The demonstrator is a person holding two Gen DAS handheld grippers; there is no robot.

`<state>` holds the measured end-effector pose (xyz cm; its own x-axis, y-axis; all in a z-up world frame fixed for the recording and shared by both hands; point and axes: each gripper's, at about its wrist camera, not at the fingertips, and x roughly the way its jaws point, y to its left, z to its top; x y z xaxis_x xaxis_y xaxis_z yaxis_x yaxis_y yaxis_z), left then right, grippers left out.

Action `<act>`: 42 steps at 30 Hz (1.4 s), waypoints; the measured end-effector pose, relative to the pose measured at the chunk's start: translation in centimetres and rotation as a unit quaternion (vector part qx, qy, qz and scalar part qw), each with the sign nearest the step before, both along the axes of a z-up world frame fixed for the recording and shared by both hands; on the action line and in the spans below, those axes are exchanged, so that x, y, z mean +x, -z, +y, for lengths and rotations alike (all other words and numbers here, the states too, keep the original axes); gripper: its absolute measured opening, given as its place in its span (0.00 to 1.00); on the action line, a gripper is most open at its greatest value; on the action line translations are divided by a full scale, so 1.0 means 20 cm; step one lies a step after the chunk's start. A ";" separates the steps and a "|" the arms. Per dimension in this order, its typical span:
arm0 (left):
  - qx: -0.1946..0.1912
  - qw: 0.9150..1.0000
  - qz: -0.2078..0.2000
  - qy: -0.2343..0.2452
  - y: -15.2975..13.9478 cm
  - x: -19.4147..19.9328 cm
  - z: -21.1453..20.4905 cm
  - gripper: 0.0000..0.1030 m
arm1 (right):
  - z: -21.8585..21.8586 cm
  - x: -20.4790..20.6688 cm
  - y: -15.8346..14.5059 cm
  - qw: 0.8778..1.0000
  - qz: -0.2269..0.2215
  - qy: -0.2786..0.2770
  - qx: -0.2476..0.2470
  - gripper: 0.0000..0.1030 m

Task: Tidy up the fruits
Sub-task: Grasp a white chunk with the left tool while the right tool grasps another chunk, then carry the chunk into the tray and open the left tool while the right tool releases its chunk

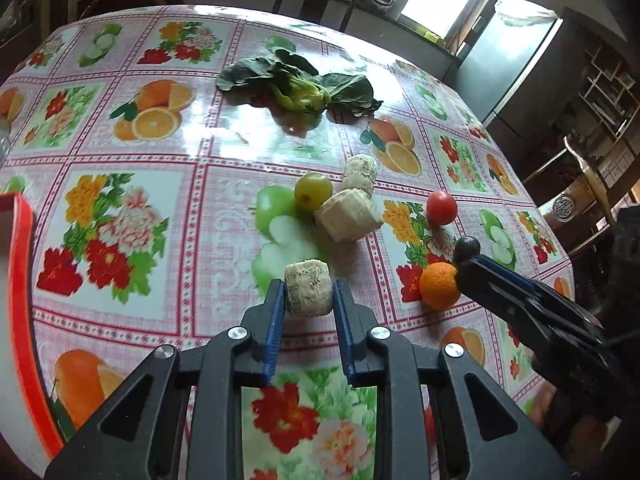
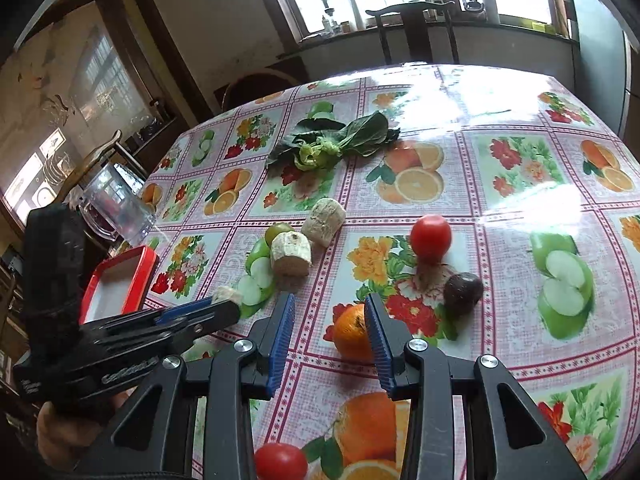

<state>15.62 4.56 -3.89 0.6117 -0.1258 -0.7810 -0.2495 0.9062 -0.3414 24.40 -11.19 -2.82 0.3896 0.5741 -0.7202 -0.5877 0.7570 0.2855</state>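
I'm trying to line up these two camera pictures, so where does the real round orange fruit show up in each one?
Left wrist view: the round orange fruit is lower right, at the right gripper.
Right wrist view: it is low centre, against that gripper's right finger.
Shared landmark: the red tomato beyond it.
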 end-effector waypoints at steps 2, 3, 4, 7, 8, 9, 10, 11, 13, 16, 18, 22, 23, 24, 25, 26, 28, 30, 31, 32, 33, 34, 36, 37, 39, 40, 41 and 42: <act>-0.005 1.000 -0.006 -0.009 -0.02 -0.09 0.03 0.21 | 0.09 0.00 0.01 1.000 -0.015 -0.011 -0.010 0.38; -0.010 1.000 -0.008 -0.012 -0.03 -0.12 0.04 0.21 | 0.14 0.01 0.01 0.999 -0.023 -0.014 -0.017 0.38; -0.016 1.000 -0.011 -0.013 -0.03 -0.17 0.05 0.21 | 0.18 0.02 0.02 0.999 -0.027 -0.016 -0.024 0.38; -0.019 1.000 -0.014 -0.016 -0.05 -0.25 0.07 0.21 | 0.30 0.05 0.04 0.998 -0.029 -0.024 -0.042 0.38; -0.020 1.000 -0.015 -0.017 -0.06 -0.26 0.07 0.21 | 0.34 0.06 0.05 0.998 -0.033 -0.027 -0.050 0.38; -0.021 0.999 -0.018 -0.018 -0.07 -0.29 0.07 0.21 | 0.37 0.06 0.06 0.997 -0.036 -0.029 -0.059 0.40; -0.021 0.999 -0.019 -0.018 -0.08 -0.31 0.08 0.21 | 0.41 0.07 0.08 0.996 -0.036 -0.030 -0.075 0.38; -0.019 0.999 -0.019 -0.018 -0.08 -0.33 0.08 0.21 | 0.43 0.07 0.08 0.995 -0.035 -0.030 -0.086 0.37; -0.020 0.999 -0.020 -0.023 -0.09 -0.36 0.09 0.21 | 0.45 0.06 0.07 0.993 -0.049 -0.029 -0.102 0.34; -0.021 0.999 -0.026 -0.026 -0.11 -0.41 0.11 0.21 | 0.44 0.03 0.07 0.992 -0.058 -0.032 -0.109 0.33; -0.016 0.999 -0.031 -0.025 -0.13 -0.42 0.10 0.21 | 0.41 -0.01 0.05 0.993 -0.056 -0.034 -0.094 0.33; -0.010 0.999 -0.039 -0.022 -0.16 -0.48 0.10 0.21 | 0.34 -0.14 -0.01 0.997 -0.042 -0.045 -0.053 0.33; -0.010 0.999 -0.041 -0.021 -0.16 -0.49 0.10 0.21 | 0.33 -0.18 -0.03 0.997 -0.041 -0.049 -0.045 0.33; -0.009 0.999 -0.042 -0.022 -0.17 -0.51 0.11 0.21 | 0.32 -0.22 -0.04 0.997 -0.039 -0.052 -0.036 0.33; -0.009 0.999 -0.044 -0.022 -0.17 -0.53 0.11 0.21 | 0.31 -0.25 -0.05 0.997 -0.037 -0.056 -0.029 0.33; -0.009 0.999 -0.045 -0.023 -0.17 -0.54 0.11 0.21 | 0.30 -0.29 -0.07 0.997 -0.036 -0.059 -0.024 0.33; -0.008 0.999 -0.046 -0.026 -0.18 -0.58 0.12 0.21 | 0.29 -0.36 -0.08 0.997 -0.036 -0.066 -0.016 0.33; -0.003 0.998 -0.048 -0.030 -0.19 -0.62 0.12 0.21 | 0.29 -0.42 -0.10 0.997 -0.036 -0.071 -0.009 0.33; 0.000 0.998 -0.049 -0.032 -0.19 -0.64 0.13 0.21 | 0.29 -0.45 -0.11 0.997 -0.035 -0.073 -0.005 0.33; 0.004 0.998 -0.051 -0.034 -0.20 -0.66 0.13 0.21 | 0.28 -0.47 -0.12 0.996 -0.035 -0.076 -0.003 0.33; 0.007 0.998 -0.053 -0.037 -0.21 -0.69 0.14 0.21 | 0.28 -0.50 -0.13 0.996 -0.035 -0.079 0.000 0.33; 0.010 0.998 -0.054 -0.040 -0.21 -0.71 0.15 0.21 | 0.29 -0.52 -0.13 0.996 -0.034 -0.082 0.003 0.33; 0.014 0.997 -0.058 -0.047 -0.23 -0.76 0.17 0.21 | 0.29 -0.57 -0.14 0.995 -0.033 -0.090 0.008 0.33; 0.015 0.997 -0.060 -0.051 -0.23 -0.78 0.18 0.21 | 0.30 -0.60 -0.15 0.995 -0.033 -0.093 0.010 0.33; 0.019 0.996 -0.064 -0.059 -0.25 -0.83 0.19 0.21 | 0.31 -0.64 -0.15 0.994 -0.033 -0.099 0.014 0.33; 0.022 0.996 -0.066 -0.062 -0.25 -0.85 0.20 0.21 | 0.32 -0.66 -0.15 0.994 -0.032 -0.102 0.016 0.33; 0.025 0.995 -0.067 -0.066 -0.26 -0.87 0.21 0.21 | 0.33 -0.68 -0.15 0.994 -0.032 -0.105 0.017 0.33; 0.028 0.995 -0.068 -0.069 -0.26 -0.89 0.21 0.21 | 0.34 -0.70 -0.15 0.993 -0.031 -0.109 0.017 0.33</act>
<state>-2.17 8.85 1.37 0.7208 0.0077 -0.6931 -0.3276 0.8850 -0.3309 10.32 -4.45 0.27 0.2974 0.6733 -0.6769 -0.7535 0.6009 0.2667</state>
